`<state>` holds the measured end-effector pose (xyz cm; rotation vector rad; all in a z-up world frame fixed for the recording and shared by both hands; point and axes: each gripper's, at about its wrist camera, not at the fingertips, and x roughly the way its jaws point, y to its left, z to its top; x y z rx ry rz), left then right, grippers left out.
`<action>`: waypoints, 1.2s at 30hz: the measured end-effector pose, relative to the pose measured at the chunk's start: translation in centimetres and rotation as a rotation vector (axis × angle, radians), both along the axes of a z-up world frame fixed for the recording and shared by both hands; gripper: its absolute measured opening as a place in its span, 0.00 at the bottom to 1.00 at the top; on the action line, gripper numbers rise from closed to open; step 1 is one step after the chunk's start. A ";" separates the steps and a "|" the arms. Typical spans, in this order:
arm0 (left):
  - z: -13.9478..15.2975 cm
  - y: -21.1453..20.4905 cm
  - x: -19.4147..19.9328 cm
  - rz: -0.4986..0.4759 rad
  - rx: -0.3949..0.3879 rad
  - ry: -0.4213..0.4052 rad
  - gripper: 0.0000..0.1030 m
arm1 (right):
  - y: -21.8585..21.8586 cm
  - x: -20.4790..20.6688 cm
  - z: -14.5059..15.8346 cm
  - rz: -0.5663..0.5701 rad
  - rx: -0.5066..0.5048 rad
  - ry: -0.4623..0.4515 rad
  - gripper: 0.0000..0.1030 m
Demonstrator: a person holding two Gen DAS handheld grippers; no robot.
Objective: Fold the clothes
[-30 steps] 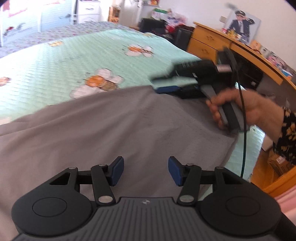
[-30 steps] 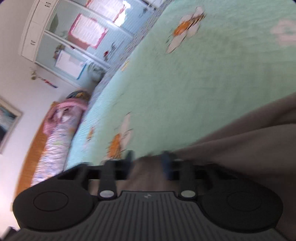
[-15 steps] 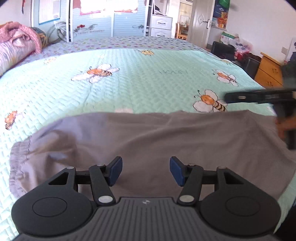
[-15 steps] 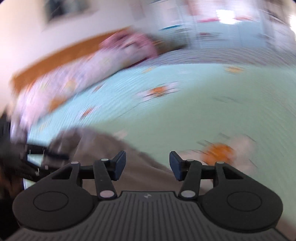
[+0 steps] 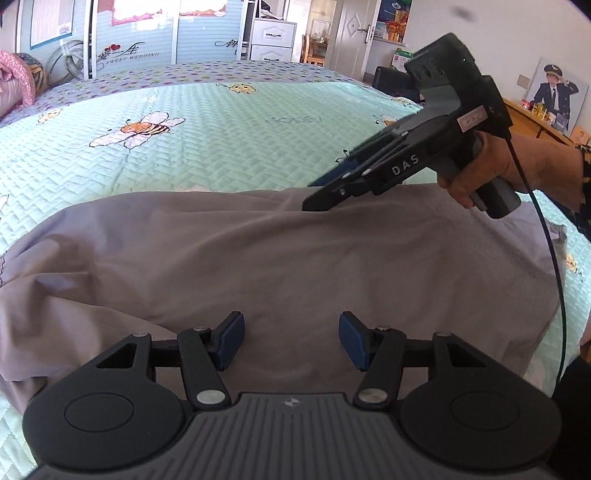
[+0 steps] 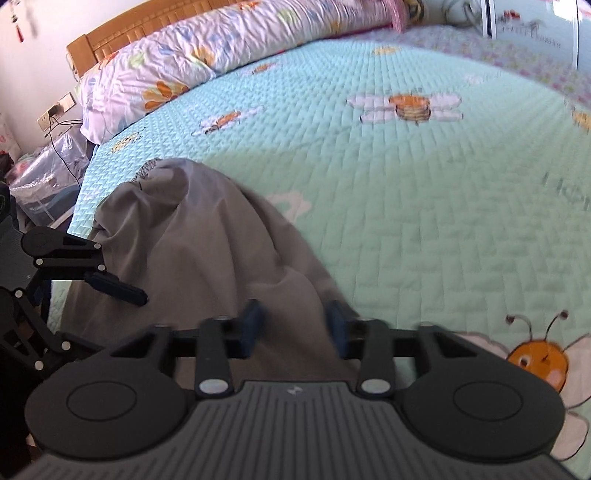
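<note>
Left gripper (image 5: pixel 291 339) fingers spread apart, holding nothing, hovering over grey garment (image 5: pixel 258 266) spread flat on the bed (image 5: pixel 221 140). Between and ahead of its fingers: cloth only, a wrinkle off the left finger. Ahead-right, right gripper (image 5: pixel 314 201) held by a hand (image 5: pixel 495 166), tip at the garment's far edge, cable (image 5: pixel 554 258) trailing. Right gripper's own view: fingers (image 6: pixel 251 326) apart, garment edge between them, nothing pinched. Pillow (image 6: pixel 177 62) and headboard (image 6: pixel 122 33) far ahead-left. Green bee-print quilt; wardrobe (image 5: pixel 129 37), dresser (image 5: pixel 535 122) beyond.
</note>
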<state>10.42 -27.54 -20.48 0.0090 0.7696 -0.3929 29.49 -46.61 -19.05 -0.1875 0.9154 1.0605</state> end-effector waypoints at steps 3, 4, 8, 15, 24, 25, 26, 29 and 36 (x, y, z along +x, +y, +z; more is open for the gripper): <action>-0.1 0.2 0.1 0.006 -0.009 0.002 0.58 | 0.0 0.1 -0.2 -0.015 0.005 0.030 0.13; -0.1 0.2 0.1 0.007 -0.012 0.002 0.59 | -0.1 0.0 0.0 -0.022 0.012 0.018 0.09; -0.5 0.4 0.3 0.021 -0.010 0.015 0.60 | -0.8 -0.6 0.9 -0.111 0.036 -0.069 0.01; -0.7 0.6 -0.1 0.017 0.011 0.020 0.63 | -1.4 -0.9 -1.2 -0.203 0.001 -0.060 0.03; 1.3 3.4 -0.2 0.097 -0.148 0.011 0.63 | -8.3 -6.0 1.0 -0.498 0.333 0.049 0.28; 1.8 4.1 -0.2 0.112 -0.180 0.003 0.63 | -8.5 -7.0 0.7 -0.495 0.375 0.098 0.32; 2.2 4.9 -0.2 0.136 -0.203 0.002 0.63 | -8.7 -7.5 -0.1 -0.508 0.393 0.150 0.36; 2.8 7.6 0.1 0.285 -0.186 0.019 0.63 | -9.6 -7.7 -3.5 -0.611 0.329 0.263 0.45; 4.8 14.5 -4.2 0.516 -0.338 -0.002 0.65 | -11.9 -10.9 -2.1 -0.761 0.418 0.205 0.41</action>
